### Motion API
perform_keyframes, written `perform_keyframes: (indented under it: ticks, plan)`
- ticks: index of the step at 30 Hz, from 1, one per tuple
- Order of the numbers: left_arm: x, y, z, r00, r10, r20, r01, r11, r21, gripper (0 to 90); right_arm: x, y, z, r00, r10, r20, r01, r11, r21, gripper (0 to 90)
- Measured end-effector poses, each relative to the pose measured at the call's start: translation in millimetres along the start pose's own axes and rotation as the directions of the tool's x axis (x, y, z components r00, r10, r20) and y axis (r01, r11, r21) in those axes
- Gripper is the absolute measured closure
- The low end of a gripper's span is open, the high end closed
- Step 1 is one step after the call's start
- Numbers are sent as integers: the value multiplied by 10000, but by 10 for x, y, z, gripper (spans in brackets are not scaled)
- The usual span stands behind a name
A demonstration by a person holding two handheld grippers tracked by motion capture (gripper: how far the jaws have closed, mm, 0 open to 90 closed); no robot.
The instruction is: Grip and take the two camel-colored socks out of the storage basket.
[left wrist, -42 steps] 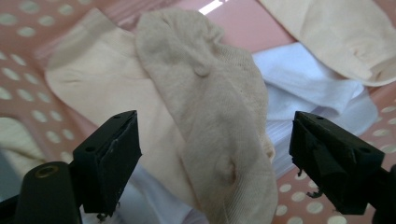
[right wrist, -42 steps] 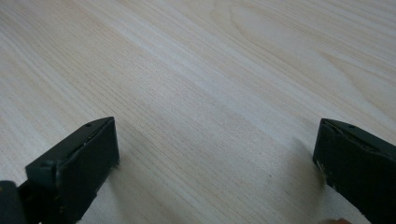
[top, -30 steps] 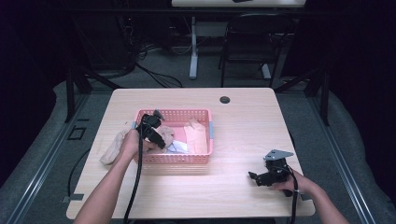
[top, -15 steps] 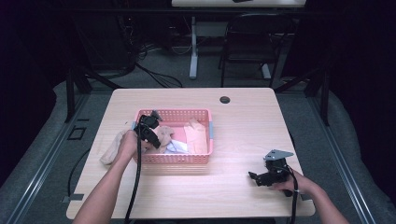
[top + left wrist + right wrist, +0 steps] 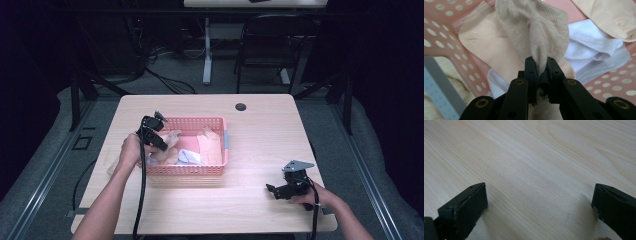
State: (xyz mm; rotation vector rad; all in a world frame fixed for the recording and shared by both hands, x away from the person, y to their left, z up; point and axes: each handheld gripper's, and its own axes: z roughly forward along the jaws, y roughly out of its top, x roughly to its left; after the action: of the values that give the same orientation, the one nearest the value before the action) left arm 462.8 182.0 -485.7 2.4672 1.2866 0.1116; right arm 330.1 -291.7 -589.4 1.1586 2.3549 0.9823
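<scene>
My left gripper (image 5: 159,141) sits over the left end of the pink basket (image 5: 224,145), a rectangular plastic tray with perforated walls. Its jaws have just been closing and are now clenched on a beige sock (image 5: 534,32), a soft ribbed knit pinched into a vertical fold between the pads. The sock hangs above the basket's left half. The left gripper view resolves the knit weave and the round wall holes, which the high view blurs. Beneath the sock I count two peach socks (image 5: 489,50) of smoother fabric and one white ribbed sock (image 5: 594,47). The high view adds one more pale garment (image 5: 114,161) on the counter (image 5: 260,115) outside the basket's left wall. My right gripper (image 5: 274,191) rests low on the counter's near right area, well apart from the basket. The right gripper view shows its two black jaws spread wide, released, over bare light woodgrain laminate.
</scene>
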Motion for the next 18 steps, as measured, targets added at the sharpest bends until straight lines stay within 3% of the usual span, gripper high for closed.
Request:
perform_keyframes:
  ticks: [4,8,18]
  plan:
    - [-5,9,-78,9999,-64,97,65,9999,-120,813,0,0,0,10000,-1,0,1,10000,1,0]
    - [-9,15,-125,9998,193,43,-193,9998,-112,812,-1,0,0,10000,-5,8,5,10000,8,0]
    - [-4,1,-297,9995,284,170,-278,9991,-331,812,0,0,0,10000,3,0,-3,10000,1,0]
